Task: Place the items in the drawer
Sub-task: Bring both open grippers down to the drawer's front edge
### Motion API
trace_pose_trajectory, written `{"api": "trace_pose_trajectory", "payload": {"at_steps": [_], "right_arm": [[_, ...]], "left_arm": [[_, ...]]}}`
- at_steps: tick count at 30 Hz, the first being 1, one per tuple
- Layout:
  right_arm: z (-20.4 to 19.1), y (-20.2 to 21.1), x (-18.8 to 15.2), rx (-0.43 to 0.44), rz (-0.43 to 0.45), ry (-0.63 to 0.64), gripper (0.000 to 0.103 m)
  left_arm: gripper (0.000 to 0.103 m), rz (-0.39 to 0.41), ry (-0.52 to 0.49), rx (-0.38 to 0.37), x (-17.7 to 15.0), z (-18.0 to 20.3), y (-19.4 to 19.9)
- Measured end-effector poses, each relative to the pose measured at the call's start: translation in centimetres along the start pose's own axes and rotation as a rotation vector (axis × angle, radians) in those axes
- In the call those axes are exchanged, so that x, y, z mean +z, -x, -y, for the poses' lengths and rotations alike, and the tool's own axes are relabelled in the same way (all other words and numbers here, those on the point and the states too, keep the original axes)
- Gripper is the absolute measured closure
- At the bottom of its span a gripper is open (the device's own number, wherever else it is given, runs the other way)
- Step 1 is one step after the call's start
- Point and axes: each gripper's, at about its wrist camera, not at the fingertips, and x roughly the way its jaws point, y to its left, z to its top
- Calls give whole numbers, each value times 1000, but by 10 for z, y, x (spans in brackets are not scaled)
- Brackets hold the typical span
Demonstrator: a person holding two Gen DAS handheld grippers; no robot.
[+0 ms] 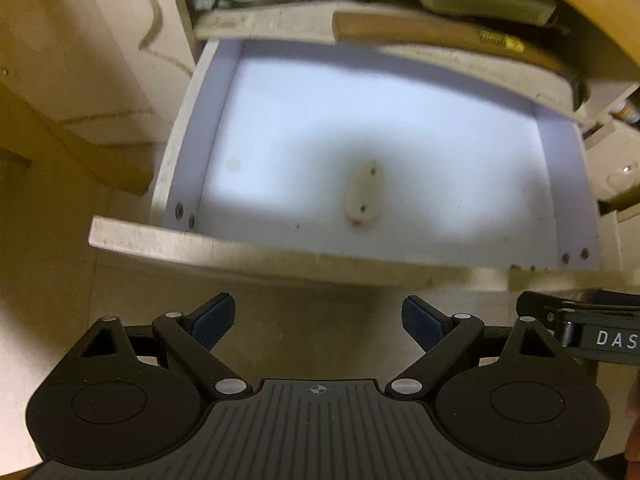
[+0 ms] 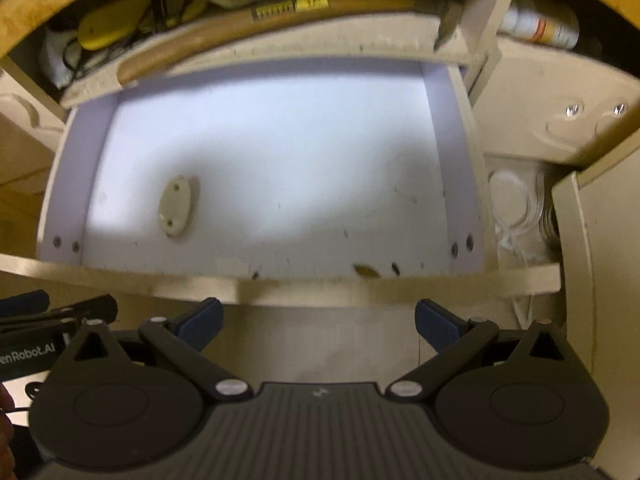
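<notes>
A white drawer [image 1: 168, 240] stands pulled out below me, its pale floor bare except for a small oval plate [image 1: 363, 194] screwed to it. The right wrist view shows the same drawer [image 2: 280, 288] and oval plate [image 2: 176, 206]. My left gripper [image 1: 318, 320] hovers open in front of the drawer's front edge, nothing between its blue pads. My right gripper [image 2: 318, 322] is open too, also just short of the front edge and holding nothing. Each gripper shows at the edge of the other's view.
Above the drawer a shelf holds a wooden-handled tool [image 1: 440, 34], a yellow object [image 2: 100, 32] with cables and a pale box. A white bottle [image 2: 536, 26] lies in the compartment to the right. A wooden frame [image 1: 60, 128] stands at left.
</notes>
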Motion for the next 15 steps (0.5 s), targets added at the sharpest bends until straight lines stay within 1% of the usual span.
{"api": "trace_pose_trajectory", "payload": {"at_steps": [5, 15], "right_arm": [[0, -13, -5, 0, -66, 0, 0], [2, -28, -5, -8, -105, -11, 0]], "left_arm": [[11, -69, 28, -4, -4, -5, -11], [11, -87, 15, -5, 0, -2, -20]]}}
